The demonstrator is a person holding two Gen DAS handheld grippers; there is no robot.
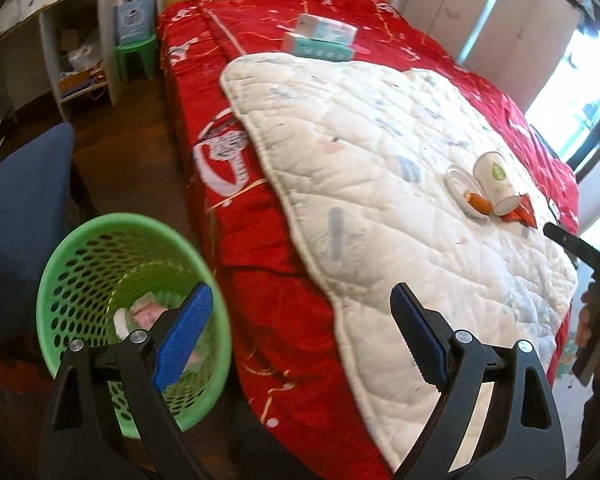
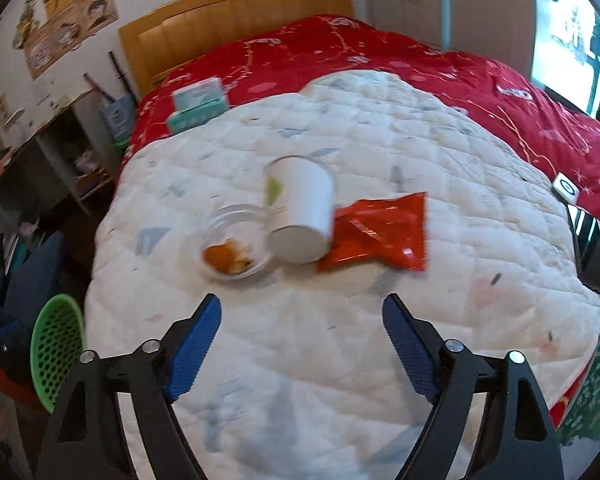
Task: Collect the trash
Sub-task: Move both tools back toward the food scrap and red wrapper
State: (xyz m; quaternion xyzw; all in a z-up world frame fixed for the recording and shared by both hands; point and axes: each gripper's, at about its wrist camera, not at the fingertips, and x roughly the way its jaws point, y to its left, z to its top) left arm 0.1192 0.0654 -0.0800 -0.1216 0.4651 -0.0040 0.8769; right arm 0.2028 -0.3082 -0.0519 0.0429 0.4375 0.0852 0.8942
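On the white quilt (image 2: 300, 360) I see a tipped paper cup (image 2: 300, 216) with a green leaf picture, touching a clear dish (image 2: 236, 240) and a red snack bag (image 2: 380, 232); I can't read any words. My right claw (image 2: 302, 320) is spread wide, empty. My left claw (image 1: 302, 308) is spread too, by the green bin (image 1: 80, 264).

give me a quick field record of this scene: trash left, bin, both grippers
trash on quilt: paper cup on its side, clear lid with orange scraps, red snack wrapper
surface: white quilt over red bedspread
bin: green basket on floor beside bed, some trash already inside
left gripper: open, empty, between basket and bed edge
right gripper: open, empty, short of the cup
other: tissue boxes near headboard
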